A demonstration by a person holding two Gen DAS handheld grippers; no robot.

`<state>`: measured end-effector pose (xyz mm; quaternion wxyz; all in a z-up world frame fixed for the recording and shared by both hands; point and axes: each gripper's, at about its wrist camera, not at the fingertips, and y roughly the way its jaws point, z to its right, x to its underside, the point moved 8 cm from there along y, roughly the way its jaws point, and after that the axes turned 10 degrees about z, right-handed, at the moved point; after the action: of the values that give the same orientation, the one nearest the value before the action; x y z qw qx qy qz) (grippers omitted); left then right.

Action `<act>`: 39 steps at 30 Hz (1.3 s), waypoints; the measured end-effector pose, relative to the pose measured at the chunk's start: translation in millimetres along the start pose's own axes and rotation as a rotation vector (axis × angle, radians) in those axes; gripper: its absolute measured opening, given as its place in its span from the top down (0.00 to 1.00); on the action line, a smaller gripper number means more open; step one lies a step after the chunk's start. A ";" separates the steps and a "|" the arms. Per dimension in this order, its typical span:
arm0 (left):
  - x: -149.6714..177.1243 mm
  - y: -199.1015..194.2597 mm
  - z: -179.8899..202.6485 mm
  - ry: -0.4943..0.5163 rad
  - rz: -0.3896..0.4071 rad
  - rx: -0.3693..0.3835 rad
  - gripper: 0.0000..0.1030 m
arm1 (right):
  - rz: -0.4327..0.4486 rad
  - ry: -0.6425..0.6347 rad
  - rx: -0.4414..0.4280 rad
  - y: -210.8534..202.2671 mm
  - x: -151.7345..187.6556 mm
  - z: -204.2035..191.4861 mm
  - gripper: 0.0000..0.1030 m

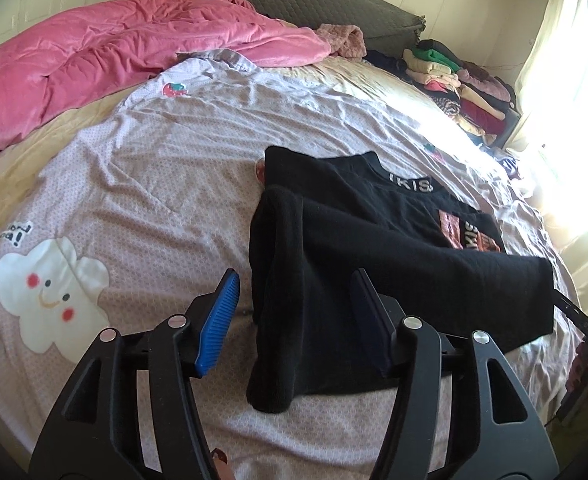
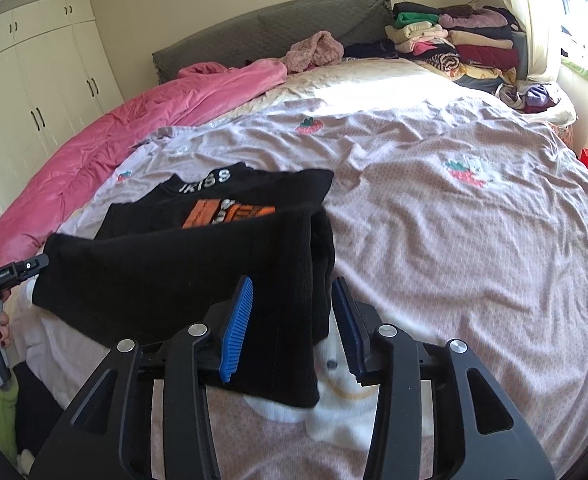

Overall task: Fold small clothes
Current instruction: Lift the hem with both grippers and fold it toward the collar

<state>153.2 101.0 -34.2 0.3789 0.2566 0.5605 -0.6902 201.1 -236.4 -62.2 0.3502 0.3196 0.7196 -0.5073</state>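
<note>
- A black sweater (image 1: 374, 248) is lying on a bed, a bit right of the middle in the left wrist view and left of the middle in the right wrist view.
- The sweater is showing white letters on its collar and an orange print on its front.
- Its lower part is folded up over the body, and part of the orange print is hiding under the fold.
- The left claw (image 1: 294, 304) is sitting at the bottom of its view, with its blue pads standing apart.
- The sweater's folded edge is lying between those pads. One pad is clear of the cloth, and the other is dark against it, so I cannot tell if that one is touching.
- The right claw (image 2: 294, 312) is sitting at the bottom of its view, and its pads are also standing apart.
- The sweater's other folded corner is hanging between those pads, and they are not squeezing it.
- The bed sheet (image 1: 153, 184) is pale purple and wrinkled, with a smiling white cloud (image 1: 49, 292) at the lower left of the left wrist view.
- A pink blanket (image 1: 93, 60) is bunched at the upper left.
- A stack of folded clothes (image 2: 462, 44) is sitting at the upper right, by the bright window.
- White cupboard doors (image 2: 33, 92) are standing at the left of the right wrist view.
</note>
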 end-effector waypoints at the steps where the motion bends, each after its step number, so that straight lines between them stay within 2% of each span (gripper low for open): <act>1: 4.4 -0.5 0.6 0.005 -0.008 0.000 0.50 | -0.005 0.000 -0.001 -1.3 3.7 -0.3 0.61; 10: 35.2 4.0 2.0 0.074 -0.069 -0.043 0.49 | -0.062 -0.005 -0.020 -5.1 33.5 -3.4 0.63; 11: 36.6 5.1 1.7 0.077 -0.075 -0.046 0.49 | -0.066 -0.006 -0.022 -4.3 34.5 -4.0 0.67; 12: 38.1 6.2 2.1 0.080 -0.082 -0.048 0.49 | -0.070 -0.007 -0.024 -3.7 35.6 -4.9 0.76; 14: 39.9 6.5 3.1 0.087 -0.088 -0.048 0.49 | -0.072 -0.006 -0.025 -2.7 35.9 -4.7 0.83; 17: 42.3 8.0 3.9 0.094 -0.098 -0.055 0.65 | -0.074 -0.006 -0.029 -1.9 36.0 -5.8 0.88; 19: 44.7 8.7 4.9 0.095 -0.109 -0.051 0.80 | -0.071 -0.011 -0.033 -2.5 35.7 -7.1 0.89; 21: 47.0 8.9 7.3 0.100 -0.117 -0.048 0.92 | -0.066 -0.010 -0.034 -3.8 34.5 -7.3 0.90; 22: 47.9 8.3 8.7 0.098 -0.120 -0.040 0.95 | -0.060 -0.008 -0.037 -5.1 33.3 -6.9 0.90; 24: 47.0 5.9 12.2 0.092 -0.119 -0.024 0.96 | -0.051 -0.004 -0.039 -7.3 30.6 -5.7 0.90; 31: 15.3 -8.3 25.8 0.042 -0.052 0.063 0.96 | 0.012 0.036 -0.082 -15.5 8.7 -2.3 0.91; 39: -40.0 1.1 19.7 0.017 0.017 0.056 0.96 | 0.101 0.039 -0.099 -6.1 -48.1 -2.5 0.91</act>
<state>178.8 91.3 1.0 0.3728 0.2778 0.5417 -0.7003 222.1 -240.8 -18.7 0.3768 0.3478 0.7334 -0.4463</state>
